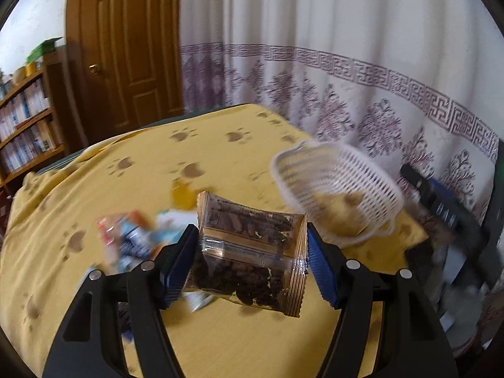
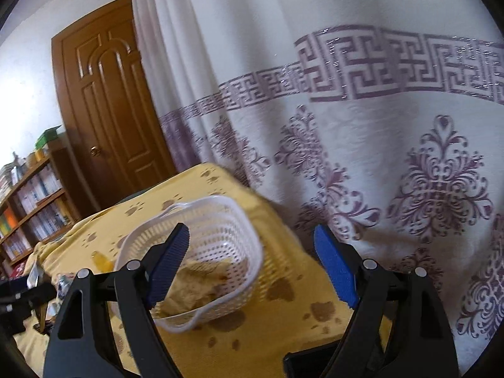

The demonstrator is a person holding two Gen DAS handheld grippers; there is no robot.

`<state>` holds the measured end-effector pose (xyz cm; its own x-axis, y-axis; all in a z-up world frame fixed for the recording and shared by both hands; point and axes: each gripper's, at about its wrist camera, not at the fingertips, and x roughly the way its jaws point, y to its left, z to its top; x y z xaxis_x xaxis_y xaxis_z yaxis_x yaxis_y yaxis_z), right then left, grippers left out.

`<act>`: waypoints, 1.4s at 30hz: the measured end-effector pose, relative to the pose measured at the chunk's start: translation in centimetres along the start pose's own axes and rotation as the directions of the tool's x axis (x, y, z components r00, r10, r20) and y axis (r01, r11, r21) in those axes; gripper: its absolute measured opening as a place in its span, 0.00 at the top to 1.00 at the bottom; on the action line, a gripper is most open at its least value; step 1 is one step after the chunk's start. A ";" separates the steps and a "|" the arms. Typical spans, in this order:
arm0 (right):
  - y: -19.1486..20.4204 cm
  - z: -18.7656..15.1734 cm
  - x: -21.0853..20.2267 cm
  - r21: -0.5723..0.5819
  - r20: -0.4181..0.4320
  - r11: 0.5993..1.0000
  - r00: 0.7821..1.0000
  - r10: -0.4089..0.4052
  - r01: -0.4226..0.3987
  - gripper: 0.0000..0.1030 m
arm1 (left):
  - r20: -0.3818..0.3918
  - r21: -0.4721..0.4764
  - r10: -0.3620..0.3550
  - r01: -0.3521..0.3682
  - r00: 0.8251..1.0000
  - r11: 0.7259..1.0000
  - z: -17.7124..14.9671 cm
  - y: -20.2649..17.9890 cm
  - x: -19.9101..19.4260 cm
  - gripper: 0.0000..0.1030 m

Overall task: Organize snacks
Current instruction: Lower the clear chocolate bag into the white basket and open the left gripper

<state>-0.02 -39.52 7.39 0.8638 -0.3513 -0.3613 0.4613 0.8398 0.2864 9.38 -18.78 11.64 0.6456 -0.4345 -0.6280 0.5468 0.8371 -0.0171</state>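
Note:
My left gripper point(image 1: 252, 252) is shut on a clear and brown snack packet point(image 1: 252, 252) with dark pieces inside, held above the yellow paw-print tablecloth point(image 1: 132, 157). A white slotted plastic basket point(image 1: 334, 189) stands to the right of it, with no snacks showing inside. More snack packets point(image 1: 132, 242) lie in a blurred heap at the left. My right gripper point(image 2: 252, 261) is open and holds nothing, just above the near side of the basket point(image 2: 201, 252), whose rim lies between its fingers. An orange packet point(image 2: 100, 261) lies left of the basket.
A white curtain with purple pattern point(image 1: 346, 78) hangs right behind the table's far edge. A brown door point(image 1: 126, 47) and a bookshelf point(image 1: 25, 126) stand at the back left. The other gripper's dark body point(image 1: 447, 217) shows at the right.

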 end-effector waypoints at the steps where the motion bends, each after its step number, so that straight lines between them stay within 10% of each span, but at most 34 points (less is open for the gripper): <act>1: -0.2 0.0 0.0 0.006 0.002 1.000 1.000 -0.007 0.007 0.19 | 0.003 0.006 -0.017 0.017 1.000 1.000 0.5 -0.5 0.4 0.35; 17: -1.6 -0.6 0.3 0.055 0.000 0.997 0.998 -0.055 0.055 0.19 | 0.006 0.058 -0.164 0.163 0.986 0.985 3.9 -6.1 5.9 0.14; 35: 0.2 -1.0 0.1 -0.025 0.042 0.993 0.993 -0.112 0.113 0.19 | 0.067 -0.132 0.005 0.003 0.998 0.991 0.8 2.7 -0.1 0.14; 42: 1.6 -1.8 -0.6 -0.073 0.025 0.987 0.990 -0.142 0.144 0.19 | 0.084 -0.246 0.184 -0.159 0.979 0.956 -2.2 9.3 -4.8 0.14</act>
<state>-0.18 -37.26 6.50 0.7941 -0.4772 -0.3764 0.5646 0.8085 0.1659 10.25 -8.22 12.79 0.7780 -0.2992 -0.5524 0.2892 0.9512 -0.1078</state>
